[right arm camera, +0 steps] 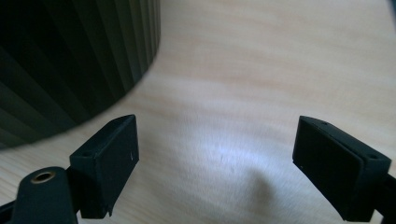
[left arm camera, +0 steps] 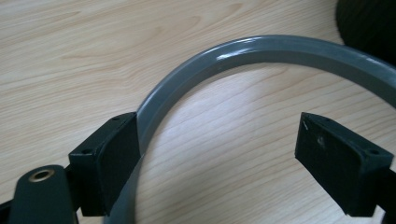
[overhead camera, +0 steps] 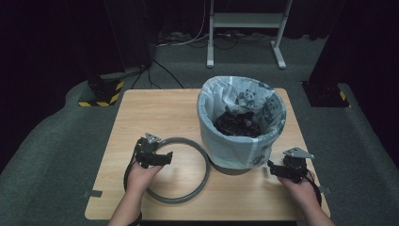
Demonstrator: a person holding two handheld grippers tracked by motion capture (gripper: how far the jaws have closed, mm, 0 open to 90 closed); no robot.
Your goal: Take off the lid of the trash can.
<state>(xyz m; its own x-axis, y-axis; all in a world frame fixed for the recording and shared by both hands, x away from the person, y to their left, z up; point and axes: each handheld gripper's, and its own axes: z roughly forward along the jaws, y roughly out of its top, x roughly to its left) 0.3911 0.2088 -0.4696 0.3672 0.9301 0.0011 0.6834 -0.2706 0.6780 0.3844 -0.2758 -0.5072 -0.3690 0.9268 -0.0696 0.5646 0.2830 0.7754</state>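
A grey plastic ring (overhead camera: 181,169) lies flat on the wooden table (overhead camera: 155,113), left of a dark bin (overhead camera: 242,125). The bin is lined with a panda-print bag and holds dark scraps. My left gripper (overhead camera: 162,157) stands open over the ring's left arc. In the left gripper view the ring (left arm camera: 243,49) runs along the inner face of the left jaw, and the other jaw is well away from it. My right gripper (overhead camera: 273,167) is open at the bin's lower right and points at its base. In the right gripper view the ribbed bin wall (right arm camera: 70,60) is at the upper left, with only bare wood between the jaws.
A white metal stand (overhead camera: 244,21) is on the floor beyond the table. Black bases with yellow stripes sit at the back left (overhead camera: 101,94) and back right (overhead camera: 329,94). Cables run across the grey carpet behind the table.
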